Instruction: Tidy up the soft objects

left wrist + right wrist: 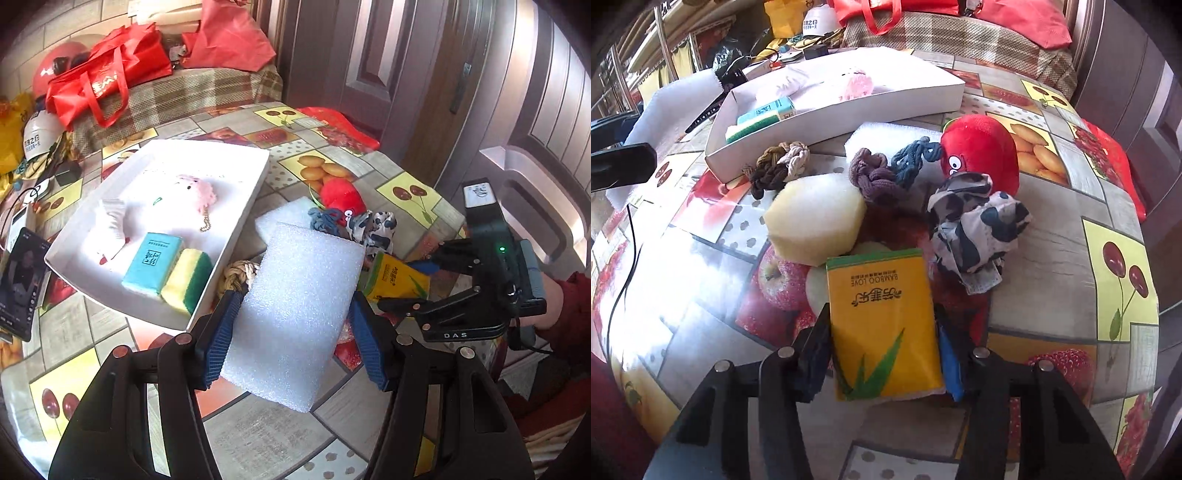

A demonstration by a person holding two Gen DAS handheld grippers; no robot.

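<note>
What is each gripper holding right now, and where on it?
Left gripper: white foam block, pinched across its long side edges. Right gripper: yellow tissue pack, fingers on its two side edges.

Domestic living room: round table under fruit-print oilcloth [332, 162]; plaid-covered sofa [192, 96] behind, piled with red shopping bags [107, 74] and helmets [40, 129]; panelled wooden door [373, 62]; smartphone [20, 284] and charger cables at the table edge

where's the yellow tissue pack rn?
Right wrist view, bottom centre: the yellow tissue pack sits between the right tongs, just in front of the pale sponge and the patterned cloth.
</note>
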